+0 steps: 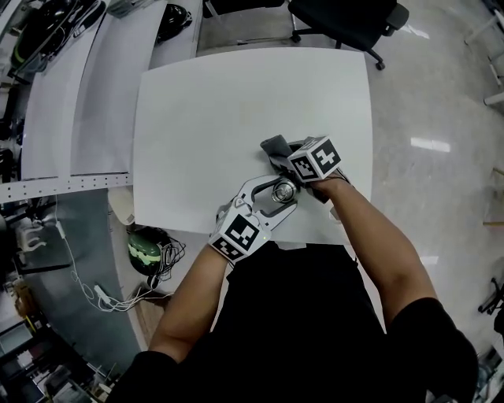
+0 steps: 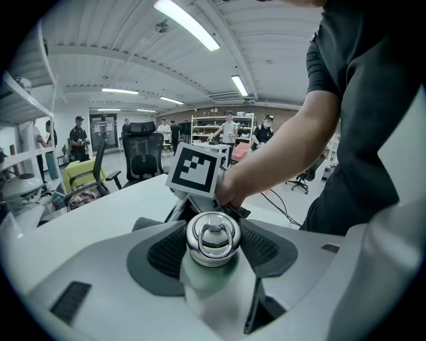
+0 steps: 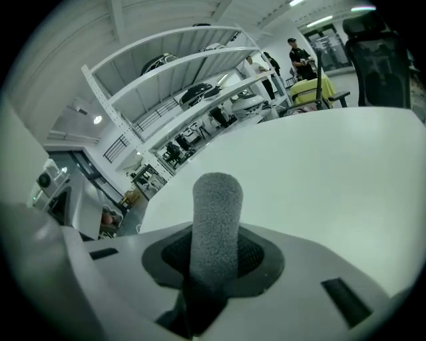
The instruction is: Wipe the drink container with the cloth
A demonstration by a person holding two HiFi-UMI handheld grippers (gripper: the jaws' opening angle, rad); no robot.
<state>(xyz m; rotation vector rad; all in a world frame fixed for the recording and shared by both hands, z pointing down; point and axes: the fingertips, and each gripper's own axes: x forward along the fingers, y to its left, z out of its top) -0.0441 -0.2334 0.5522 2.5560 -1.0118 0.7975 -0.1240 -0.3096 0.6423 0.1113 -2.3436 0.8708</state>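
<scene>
A metal drink container (image 1: 281, 193) with a silver cap and a ring handle (image 2: 213, 238) is held over the near part of the white table (image 1: 205, 118). My left gripper (image 1: 272, 201) is shut on the container, its jaws pressing both sides just below the cap. A grey cloth (image 1: 277, 147) is pinched in my right gripper (image 1: 293, 163), which sits right beside the container on its far side. In the right gripper view the cloth (image 3: 214, 226) stands up as a folded roll between the shut jaws. The right gripper's marker cube (image 2: 195, 169) shows just behind the cap.
A black office chair (image 1: 346, 20) stands beyond the table's far edge. Left of the table run a white bench (image 1: 102, 86) and a floor area with a green helmet (image 1: 146, 250) and cables. Shelving and several people show in the background of both gripper views.
</scene>
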